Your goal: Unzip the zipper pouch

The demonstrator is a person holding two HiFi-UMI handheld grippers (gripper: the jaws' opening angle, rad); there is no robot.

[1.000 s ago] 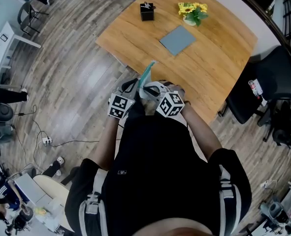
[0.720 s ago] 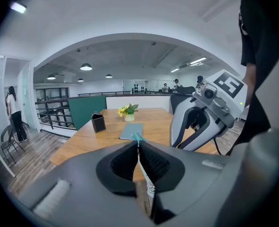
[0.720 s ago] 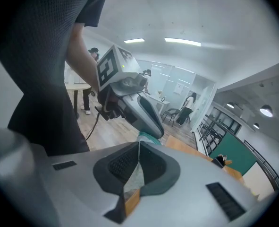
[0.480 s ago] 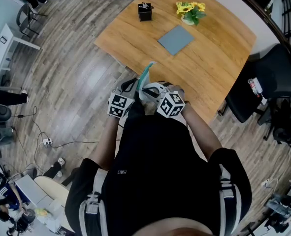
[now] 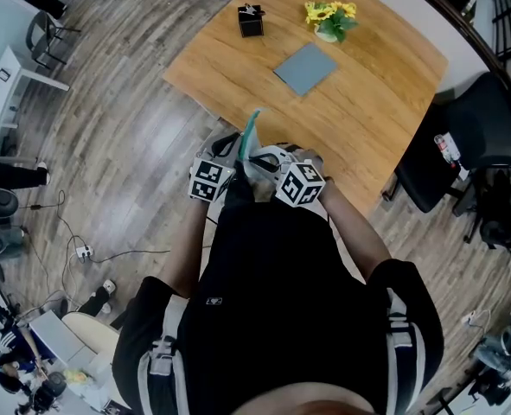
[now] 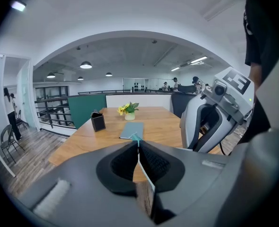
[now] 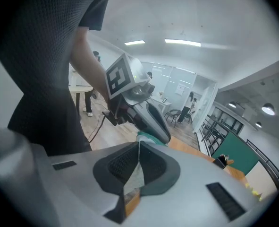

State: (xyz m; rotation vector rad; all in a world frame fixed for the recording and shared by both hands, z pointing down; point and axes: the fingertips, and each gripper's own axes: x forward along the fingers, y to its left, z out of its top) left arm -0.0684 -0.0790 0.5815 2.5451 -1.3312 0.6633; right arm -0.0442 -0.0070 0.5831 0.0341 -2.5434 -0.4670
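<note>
Pouch (image 5: 252,132) stands pinched in left gripper's (image 6: 139,144) fingers (image 6: 124,162) and right gripper's (image 7: 139,145) fingers (image 7: 122,164).

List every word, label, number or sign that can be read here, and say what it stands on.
None can be read.
Cubes on the left gripper and right gripper: square marker patterns, no letters.
Zipper pouch: no print shows.
Red-and-white item on the black chair: print too small.
Wall notices, right gripper view: blurred.

Open office — wooden meeting table (image 5: 385,111), swivel chair (image 5: 484,132).
</note>
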